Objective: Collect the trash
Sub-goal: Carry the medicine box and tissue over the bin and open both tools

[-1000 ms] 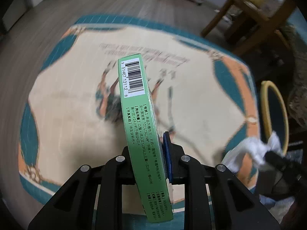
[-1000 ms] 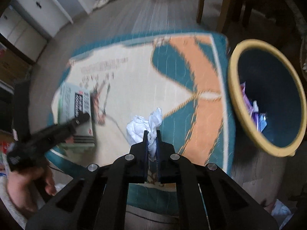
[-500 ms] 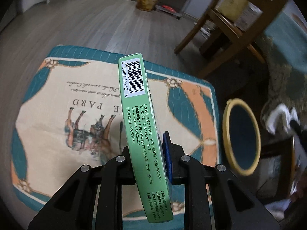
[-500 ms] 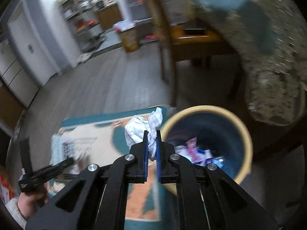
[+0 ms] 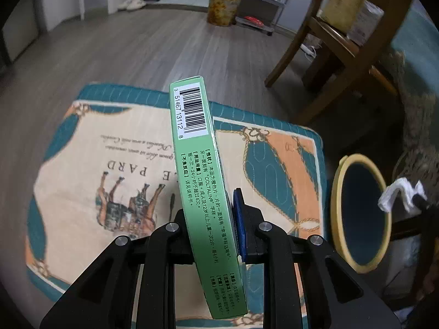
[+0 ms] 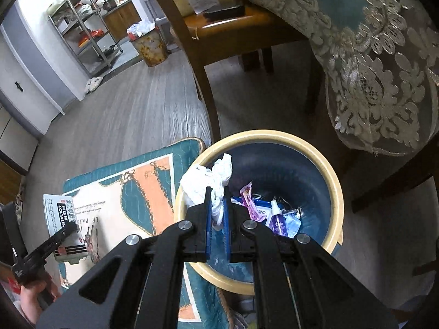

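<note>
My left gripper is shut on a green medicine box, held edge-up above the patterned mat. The box also shows in the right wrist view. My right gripper is shut on a crumpled white tissue and holds it over the left rim of the blue bin with a yellow rim. The bin holds several wrappers and a small purple bottle. In the left wrist view the bin stands right of the mat, with the tissue beside it.
A wooden chair stands just behind the bin, and a lace tablecloth hangs at the right. A second, floral waste bin and metal shelves stand far back on the wooden floor.
My right gripper has carried the tissue from above the mat to over the bin's rim. My left gripper has lifted and pulled back with the green box, so the mat looks smaller.
</note>
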### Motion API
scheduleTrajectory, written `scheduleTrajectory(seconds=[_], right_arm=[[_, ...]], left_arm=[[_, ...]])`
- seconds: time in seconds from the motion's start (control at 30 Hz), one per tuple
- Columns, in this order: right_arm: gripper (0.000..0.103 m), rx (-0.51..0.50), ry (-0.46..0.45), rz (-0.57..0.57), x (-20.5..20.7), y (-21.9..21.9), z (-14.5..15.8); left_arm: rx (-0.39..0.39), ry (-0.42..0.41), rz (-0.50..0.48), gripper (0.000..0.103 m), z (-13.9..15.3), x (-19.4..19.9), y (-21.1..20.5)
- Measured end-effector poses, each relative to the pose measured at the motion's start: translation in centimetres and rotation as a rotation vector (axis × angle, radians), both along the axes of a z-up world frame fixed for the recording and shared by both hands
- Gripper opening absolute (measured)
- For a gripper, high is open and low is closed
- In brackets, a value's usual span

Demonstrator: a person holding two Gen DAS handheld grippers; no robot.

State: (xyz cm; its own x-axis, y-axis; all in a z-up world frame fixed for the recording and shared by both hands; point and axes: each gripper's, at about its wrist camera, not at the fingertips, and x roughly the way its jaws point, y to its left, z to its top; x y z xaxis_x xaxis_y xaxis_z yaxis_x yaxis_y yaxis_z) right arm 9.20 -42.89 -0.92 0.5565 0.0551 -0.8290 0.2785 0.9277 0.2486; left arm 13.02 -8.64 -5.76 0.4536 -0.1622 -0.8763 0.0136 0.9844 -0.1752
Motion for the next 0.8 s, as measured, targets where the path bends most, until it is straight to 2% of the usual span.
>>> scheduleTrajectory(seconds=[0.03, 0.1, 0.13, 0.17, 0.2, 0.27, 0.43, 0.53, 0.63, 0.7, 0.8], right_arm=[[0.006, -0.008, -0.001, -0.004, -0.2, -0.1, 0.0], [0.006, -0.008, 0.0, -0.014, -0.4, -0.5, -0.1], [0.006, 0.001, 0.0, -0.017, -0.3, -0.9, -0.4], [0.006, 0.003, 0.001, -0.019, -0.4, -1.0, -0.4], [0.006, -0.003, 0.003, -0.023, -0.6, -1.1, -0.4], [0.006, -0.018, 0.006, -0.027, -0.7, -1.3, -0.4], [0.006, -0.032, 0.035, -0.055, -1.2, -2.0, -1.0], [0.006, -0.051, 0.077, -0.085, -1.5, -3.2, -1.8], [0.006, -0.037, 0.122, -0.127, -1.9, -4.8, -3.1], [0.006, -0.003, 0.148, -0.151, -2.0, -5.5, -3.9], [0.006, -0.002, 0.179, -0.152, -2.3, -5.7, -4.6]], left_arm=[[0.021, -0.008, -0.015, 0.022, 0.1, -0.1, -0.3], [0.117, -0.077, -0.073, 0.022, 1.1, -0.8, -1.6], [0.113, -0.089, -0.078, 0.022, 1.7, -1.0, -1.9], [0.077, -0.083, -0.07, 0.022, 2.1, -1.1, -1.9], [0.081, -0.097, -0.074, 0.022, 2.5, -1.3, -2.2], [0.143, -0.161, -0.117, 0.022, 3.8, -2.0, -3.4], [0.138, -0.161, -0.189, 0.022, 3.7, -2.7, -6.0], [0.204, -0.161, -0.322, 0.022, 1.6, -3.6, -9.5], [0.21, -0.178, -0.482, 0.022, 1.0, -4.7, -13.7], [0.164, -0.197, -0.551, 0.022, 1.4, -5.4, -16.0], [0.044, -0.199, -0.622, 0.022, 1.7, -6.1, -19.3]])
